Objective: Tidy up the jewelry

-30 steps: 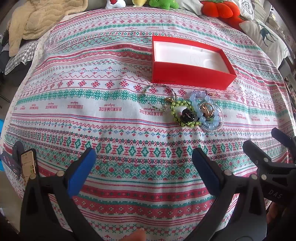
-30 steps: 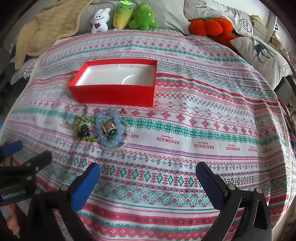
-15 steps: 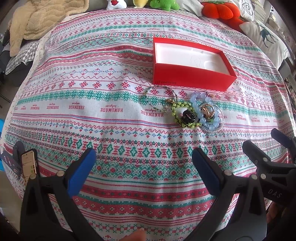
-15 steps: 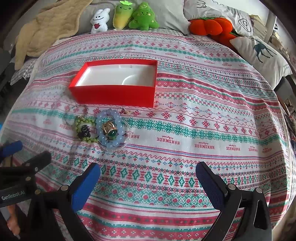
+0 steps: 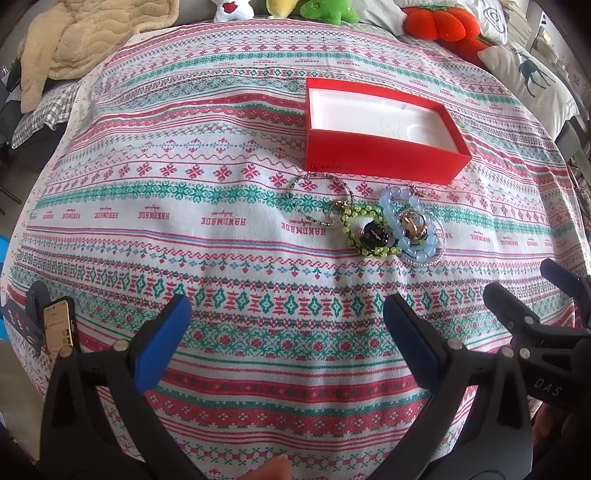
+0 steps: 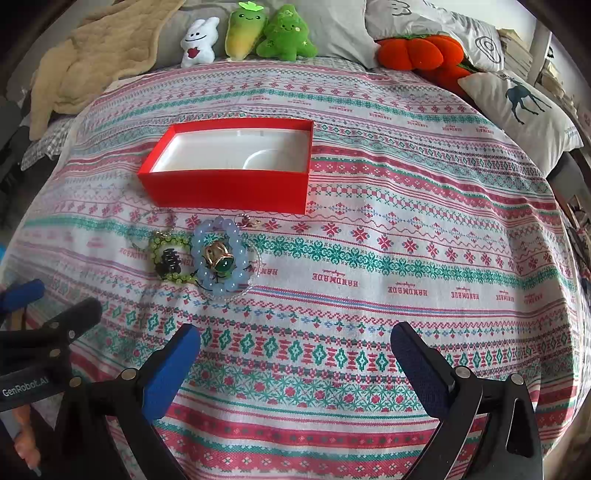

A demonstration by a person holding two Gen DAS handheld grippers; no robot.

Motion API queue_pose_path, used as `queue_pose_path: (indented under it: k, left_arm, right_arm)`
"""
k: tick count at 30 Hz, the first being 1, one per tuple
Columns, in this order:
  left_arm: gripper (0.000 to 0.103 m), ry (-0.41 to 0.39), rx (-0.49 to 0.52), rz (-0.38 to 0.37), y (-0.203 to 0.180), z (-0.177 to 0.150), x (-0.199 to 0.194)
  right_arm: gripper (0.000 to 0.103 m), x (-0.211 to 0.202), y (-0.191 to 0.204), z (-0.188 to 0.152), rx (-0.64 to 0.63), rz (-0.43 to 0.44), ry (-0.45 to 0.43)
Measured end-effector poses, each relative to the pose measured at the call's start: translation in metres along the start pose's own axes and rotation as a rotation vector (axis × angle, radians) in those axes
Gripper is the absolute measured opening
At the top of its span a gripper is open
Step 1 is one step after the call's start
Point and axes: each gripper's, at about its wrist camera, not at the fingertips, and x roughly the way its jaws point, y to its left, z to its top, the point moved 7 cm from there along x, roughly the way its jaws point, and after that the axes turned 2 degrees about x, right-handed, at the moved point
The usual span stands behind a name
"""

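Note:
An open red box [image 5: 380,129] with a white inside stands on the patterned cloth; it also shows in the right wrist view [image 6: 229,166]. In front of it lies a cluster of jewelry: a pale blue bead bracelet [image 5: 410,225] [image 6: 219,254] around a gold ring with a green stone [image 6: 218,258], a green bead bracelet [image 5: 365,232] [image 6: 170,260] around a black charm, and a thin bead loop [image 5: 317,199]. My left gripper [image 5: 286,321] is open and empty, short of the jewelry. My right gripper [image 6: 295,347] is open and empty, to the jewelry's right.
Plush toys [image 6: 258,33], an orange pumpkin cushion [image 6: 417,51] and a deer pillow [image 6: 517,107] line the far edge. A beige blanket [image 5: 81,44] lies at the far left. A phone [image 5: 59,325] stands at the near left.
Both views have drifted slightly; the box and jewelry sit a little lower in the left wrist view. Both grippers stay open and nothing has been grasped.

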Motion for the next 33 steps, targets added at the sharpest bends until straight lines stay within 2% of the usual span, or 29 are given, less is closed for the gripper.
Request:
queue_pose_path:
  k: [33]
  left_arm:
    - [0.103, -0.008, -0.009, -0.012, 0.0016, -0.0006, 0.0034]
  right_arm:
    - [0.103, -0.0022, 0.0007, 0.0011, -0.008, -0.004, -0.009]
